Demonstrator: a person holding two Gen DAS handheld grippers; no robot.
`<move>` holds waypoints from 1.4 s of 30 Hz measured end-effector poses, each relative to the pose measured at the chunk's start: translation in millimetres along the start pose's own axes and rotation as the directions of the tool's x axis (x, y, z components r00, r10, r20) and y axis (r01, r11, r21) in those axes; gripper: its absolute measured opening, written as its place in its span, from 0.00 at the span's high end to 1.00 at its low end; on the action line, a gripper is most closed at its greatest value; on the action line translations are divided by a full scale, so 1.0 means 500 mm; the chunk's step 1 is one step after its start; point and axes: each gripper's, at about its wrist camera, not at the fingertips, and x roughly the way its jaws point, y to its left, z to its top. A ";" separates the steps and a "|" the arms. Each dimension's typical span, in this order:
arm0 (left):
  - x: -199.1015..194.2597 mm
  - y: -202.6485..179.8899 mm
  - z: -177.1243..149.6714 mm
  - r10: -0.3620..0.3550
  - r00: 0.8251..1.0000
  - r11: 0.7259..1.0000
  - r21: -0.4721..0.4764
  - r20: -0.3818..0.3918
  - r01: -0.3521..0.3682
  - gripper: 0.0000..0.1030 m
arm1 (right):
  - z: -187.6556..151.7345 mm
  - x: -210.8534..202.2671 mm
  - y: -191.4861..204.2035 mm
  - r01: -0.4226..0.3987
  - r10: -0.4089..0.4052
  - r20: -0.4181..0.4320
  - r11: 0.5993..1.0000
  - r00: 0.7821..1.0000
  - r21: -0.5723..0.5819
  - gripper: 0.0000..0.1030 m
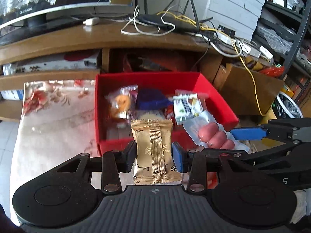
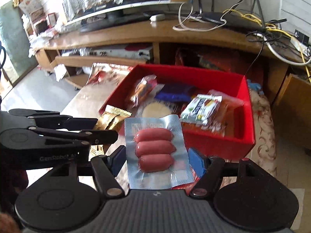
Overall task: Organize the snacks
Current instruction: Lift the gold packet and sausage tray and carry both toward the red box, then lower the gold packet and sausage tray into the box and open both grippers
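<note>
My left gripper [image 1: 153, 155] is shut on a gold snack packet [image 1: 152, 149], held upright just before the near wall of the red box [image 1: 221, 99]. My right gripper [image 2: 157, 161] is shut on a clear pack of three pink sausages [image 2: 154, 151], held in front of the red box [image 2: 248, 104]. In the left wrist view the sausage pack [image 1: 215, 136] and the right gripper's blue finger [image 1: 246, 134] show at the right. In the right wrist view the gold packet [image 2: 110, 120] and the left gripper show at the left. Several wrapped snacks, among them a green-and-white packet [image 2: 202, 109], lie inside the box.
The box stands on a low table with a floral cloth [image 1: 52, 108]. Behind it runs a wooden TV stand [image 1: 108, 35] with a screen, a router [image 1: 167, 22] and tangled cables. Cardboard boxes [image 1: 243, 89] and a metal rack stand to the right.
</note>
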 end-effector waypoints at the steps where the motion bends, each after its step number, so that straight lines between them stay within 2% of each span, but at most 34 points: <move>1: 0.002 -0.002 0.006 0.001 1.000 1.000 0.003 0.005 -0.001 0.53 | 0.005 0.000 -0.005 0.000 0.000 0.007 1.000 1.000 0.007 0.40; 19: 0.077 -0.004 0.105 0.027 0.999 1.000 0.009 0.036 -0.027 0.54 | 0.098 0.038 -0.075 0.039 -0.046 0.073 0.995 0.996 0.092 0.40; 42: 0.159 0.016 0.107 0.078 0.996 0.997 0.001 -0.035 -0.078 0.54 | 0.115 0.124 -0.096 0.097 -0.098 0.016 0.993 0.995 0.064 0.40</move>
